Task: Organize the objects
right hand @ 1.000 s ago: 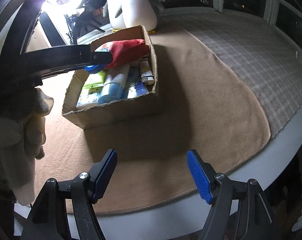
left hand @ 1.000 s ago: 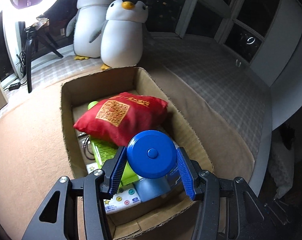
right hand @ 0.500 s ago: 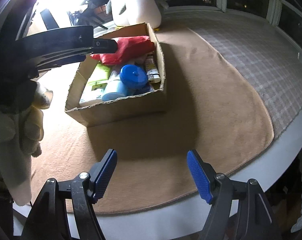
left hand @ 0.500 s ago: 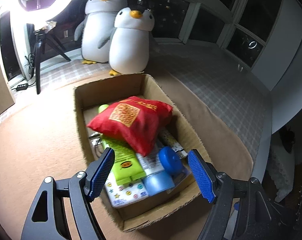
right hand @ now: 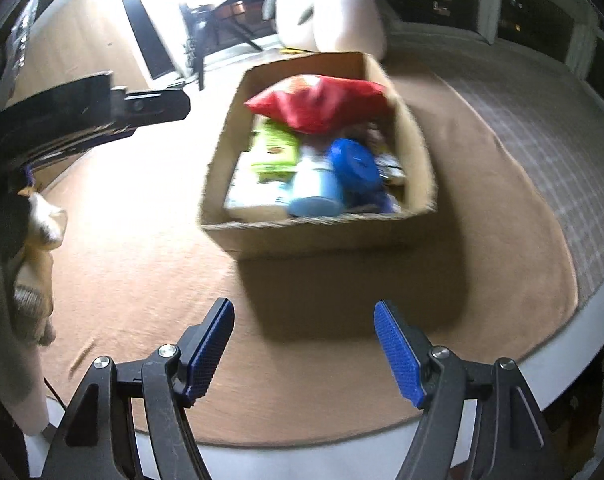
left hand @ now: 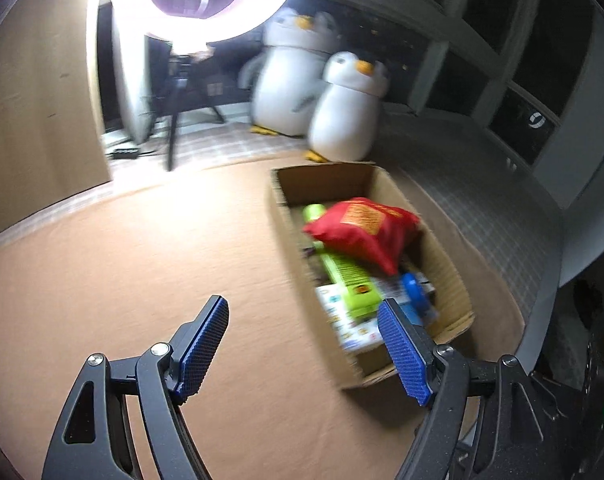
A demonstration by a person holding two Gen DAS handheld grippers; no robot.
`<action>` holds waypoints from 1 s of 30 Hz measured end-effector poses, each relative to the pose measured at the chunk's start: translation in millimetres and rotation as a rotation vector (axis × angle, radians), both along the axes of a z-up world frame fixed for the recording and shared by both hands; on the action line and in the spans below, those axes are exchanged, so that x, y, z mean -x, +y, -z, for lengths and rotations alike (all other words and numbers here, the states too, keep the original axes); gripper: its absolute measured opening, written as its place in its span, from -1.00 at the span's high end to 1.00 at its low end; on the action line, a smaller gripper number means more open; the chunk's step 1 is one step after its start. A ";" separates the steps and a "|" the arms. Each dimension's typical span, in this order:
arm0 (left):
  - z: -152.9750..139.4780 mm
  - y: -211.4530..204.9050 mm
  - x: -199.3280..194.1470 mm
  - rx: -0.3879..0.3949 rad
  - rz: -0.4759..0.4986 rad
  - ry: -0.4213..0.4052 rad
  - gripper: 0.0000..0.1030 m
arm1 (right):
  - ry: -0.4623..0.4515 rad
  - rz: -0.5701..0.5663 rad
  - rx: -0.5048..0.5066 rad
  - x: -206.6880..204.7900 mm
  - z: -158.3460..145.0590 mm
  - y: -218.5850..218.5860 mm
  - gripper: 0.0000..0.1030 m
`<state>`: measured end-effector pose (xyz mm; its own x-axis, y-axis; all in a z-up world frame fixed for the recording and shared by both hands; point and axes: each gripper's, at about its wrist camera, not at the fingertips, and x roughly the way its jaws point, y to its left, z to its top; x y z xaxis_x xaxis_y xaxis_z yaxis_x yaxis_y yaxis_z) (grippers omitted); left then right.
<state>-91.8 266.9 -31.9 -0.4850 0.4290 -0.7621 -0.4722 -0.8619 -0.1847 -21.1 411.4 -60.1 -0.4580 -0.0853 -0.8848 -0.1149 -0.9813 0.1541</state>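
Nearest me, the left tongs [left hand: 303, 346] and right tongs [right hand: 303, 346] both hang released and empty above the tan table [right hand: 150, 264]. Beyond them the cardboard box [right hand: 321, 232] already holds the blue round container [right hand: 353, 166], a green pack [right hand: 274, 148] and a red pouch [right hand: 317, 102]; the sorting looks nearly done, though blur may hide strays.

Your box [right hand: 321, 232]: open cardboard, on the brown mat. Red bag [right hand: 317, 102] lies on top toward the far end. Near end, blue disc [right hand: 355, 166] rests tilted beside a pale blue bottle [right hand: 313, 194]; green pack [right hand: 276, 150] to their left. Both views blurred.
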 end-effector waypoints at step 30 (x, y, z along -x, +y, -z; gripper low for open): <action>-6.2 -249.4 -67.8 0.101 -0.366 0.003 -0.72 | 0.107 -0.263 -0.033 51.7 -44.3 -173.7 -0.36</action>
<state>-24.0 17.4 -25.7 -0.5943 0.1494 -0.7902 -0.1302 -0.9875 -0.0888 -72.8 237.7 -15.9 -0.5149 -0.1851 -0.8370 0.1591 -0.9801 0.1188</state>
